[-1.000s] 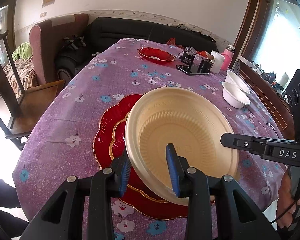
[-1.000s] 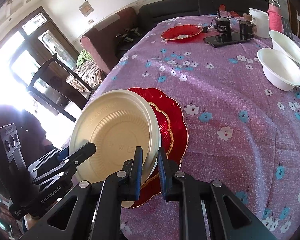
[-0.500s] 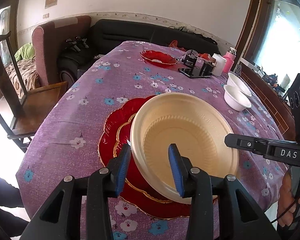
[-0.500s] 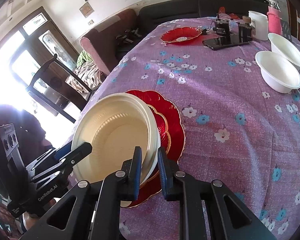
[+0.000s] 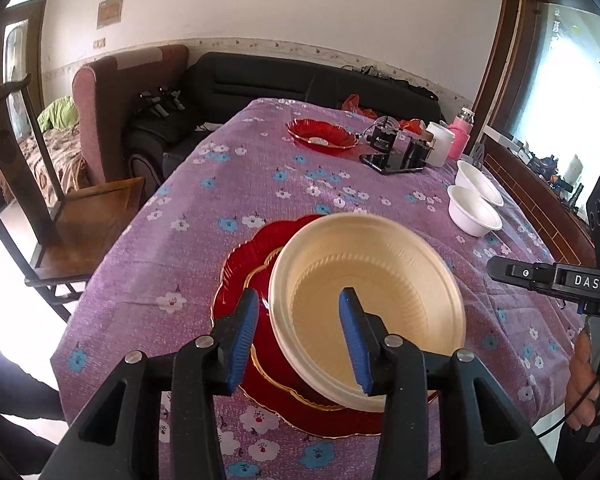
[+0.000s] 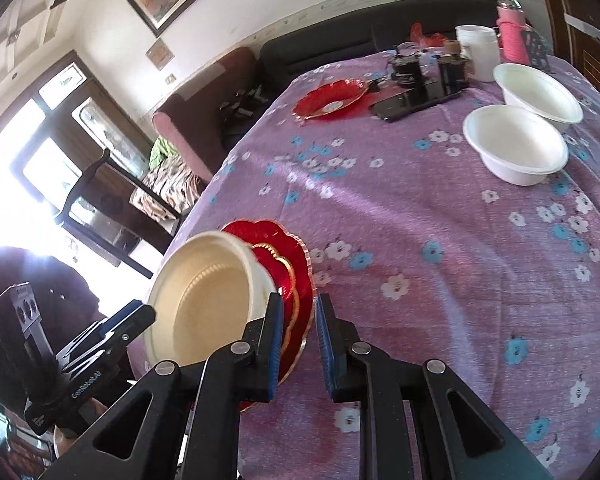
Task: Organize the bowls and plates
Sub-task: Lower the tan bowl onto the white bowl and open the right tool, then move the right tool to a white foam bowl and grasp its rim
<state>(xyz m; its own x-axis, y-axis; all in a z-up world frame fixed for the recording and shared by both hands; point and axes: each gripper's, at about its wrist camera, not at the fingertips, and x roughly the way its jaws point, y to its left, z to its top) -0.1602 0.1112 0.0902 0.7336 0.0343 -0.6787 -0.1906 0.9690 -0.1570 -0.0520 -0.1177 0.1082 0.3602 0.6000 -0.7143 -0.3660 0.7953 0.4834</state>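
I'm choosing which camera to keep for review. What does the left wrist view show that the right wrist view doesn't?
Only the left wrist view shows the left gripper from behind, its jaws opening around the cream bowl's near rim, and the hand holding the right gripper. Only the right wrist view shows the right gripper, jaws narrow with nothing between them, beside the red plates. Both show the cream bowl on the red plates, the two white bowls, the far red dish and the purple tablecloth.
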